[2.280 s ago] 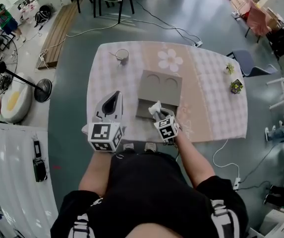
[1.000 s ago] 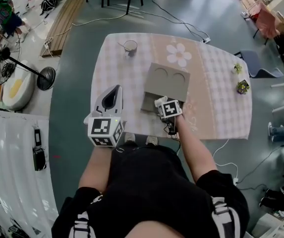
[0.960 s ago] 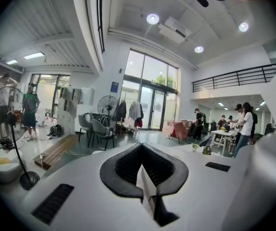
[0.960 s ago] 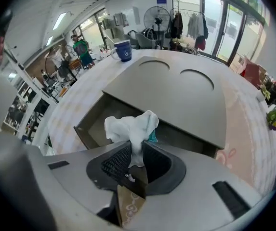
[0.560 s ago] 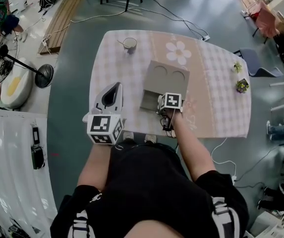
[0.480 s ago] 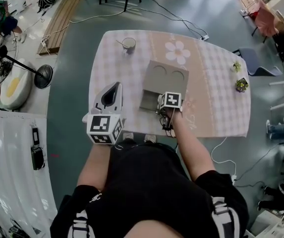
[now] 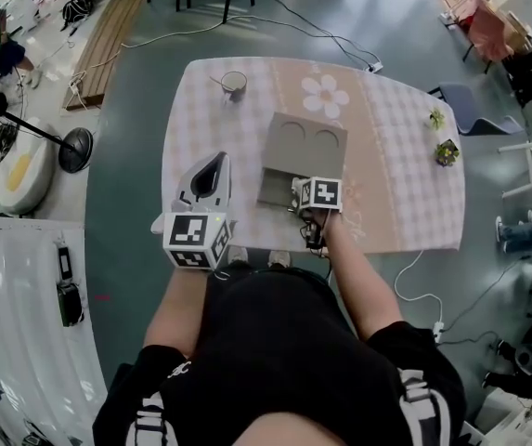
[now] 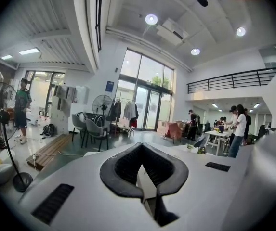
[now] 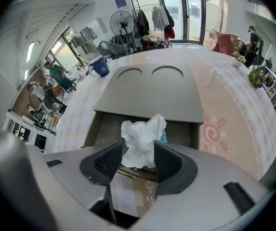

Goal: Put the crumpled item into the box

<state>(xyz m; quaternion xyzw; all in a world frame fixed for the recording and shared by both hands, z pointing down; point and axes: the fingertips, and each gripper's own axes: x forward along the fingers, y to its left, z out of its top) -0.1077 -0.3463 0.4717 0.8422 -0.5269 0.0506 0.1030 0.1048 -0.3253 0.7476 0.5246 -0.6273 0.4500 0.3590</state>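
Nearest the person, the left hand-held gripper is held about level over the near left edge of the worktop. Its jaws are pressed together with nothing in them. It is well apart from the box and takes no part in the work.

To its right, the right hand-held gripper points steeply down at the near end of the cardboard box. Its jaws have just been opening and now stand spread wide. The crumpled white paper stands between them. The pads flank it on either side and do not appear to squeeze it.

The paper sits directly ahead of the right jaws, in the box's open near compartment. Its underside is hidden behind the jaws, so I cannot tell whether it rests fully on the bottom. It is a roundish wad, a little taller than wide, with no marked long axis. A sliver of something teal shows just behind it.

The task looks all but done. What remains is probably to draw the right hand-held gripper back along its own line, so that neither pad snags the paper and lifts it out.

Beyond the compartment lies the box's flat lid with two round outlines. Farther off a blue mug stands near the worktop's far left corner.
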